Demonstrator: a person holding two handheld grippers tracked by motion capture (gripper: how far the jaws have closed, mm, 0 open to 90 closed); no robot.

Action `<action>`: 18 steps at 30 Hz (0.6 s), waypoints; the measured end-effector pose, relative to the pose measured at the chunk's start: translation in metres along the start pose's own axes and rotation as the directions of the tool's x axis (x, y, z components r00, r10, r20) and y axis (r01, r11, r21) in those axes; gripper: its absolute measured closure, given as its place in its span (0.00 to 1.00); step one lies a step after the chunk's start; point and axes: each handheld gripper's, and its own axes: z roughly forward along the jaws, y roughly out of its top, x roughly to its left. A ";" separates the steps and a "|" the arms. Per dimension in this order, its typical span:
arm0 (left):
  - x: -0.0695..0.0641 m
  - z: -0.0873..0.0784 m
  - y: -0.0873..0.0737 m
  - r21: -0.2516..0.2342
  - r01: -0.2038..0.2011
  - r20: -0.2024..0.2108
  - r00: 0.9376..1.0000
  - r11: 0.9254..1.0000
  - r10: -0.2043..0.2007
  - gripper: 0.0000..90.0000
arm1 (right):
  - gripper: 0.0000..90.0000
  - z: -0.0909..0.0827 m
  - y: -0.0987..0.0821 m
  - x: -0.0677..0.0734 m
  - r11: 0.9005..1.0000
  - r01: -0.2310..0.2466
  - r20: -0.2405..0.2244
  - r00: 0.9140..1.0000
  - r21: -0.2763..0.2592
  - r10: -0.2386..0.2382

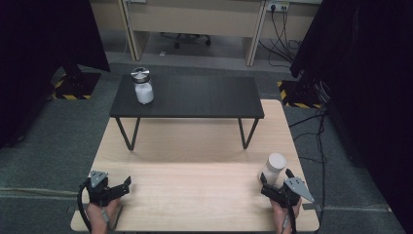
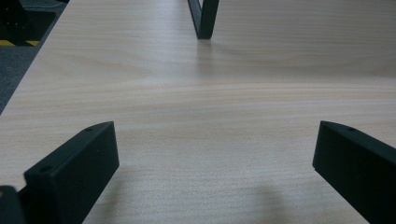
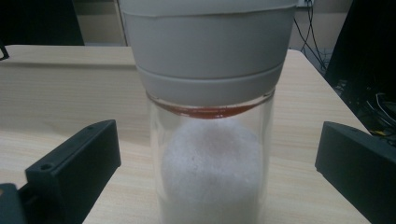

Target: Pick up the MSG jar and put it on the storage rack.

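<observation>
A glass jar with a pale grey lid and white powder inside stands near the front right of the wooden table. My right gripper is open, its jaws on either side of this jar. In the right gripper view the jar stands upright between the jaws, apart from both, with a red seal ring under the lid. A second jar, metal-lidded and holding white powder, stands at the left end of a low black shelf. My left gripper rests open at the front left, with bare wood between its fingers.
The black shelf stands on thin legs across the far half of the table. Black curtains hang on both sides. Cables trail on the floor to the right. A desk stands at the back.
</observation>
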 end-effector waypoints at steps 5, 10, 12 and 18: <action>0.000 0.000 0.000 0.002 -0.003 0.001 1.000 1.000 0.003 0.00 | 0.00 0.004 0.002 0.002 1.000 0.002 0.010 1.000 -0.007 -0.002; 0.000 0.000 0.001 0.005 -0.004 0.000 1.000 1.000 0.004 0.00 | 0.00 0.007 0.003 0.001 1.000 -0.003 0.011 1.000 -0.009 0.003; 0.000 0.000 0.001 0.005 -0.004 0.000 1.000 1.000 0.004 0.00 | 0.00 0.008 0.003 0.000 1.000 -0.007 0.005 1.000 -0.008 0.007; 0.000 0.001 0.001 0.007 -0.007 0.000 1.000 1.000 0.007 0.00 | 0.00 0.009 0.003 -0.003 1.000 -0.013 -0.018 1.000 -0.013 0.013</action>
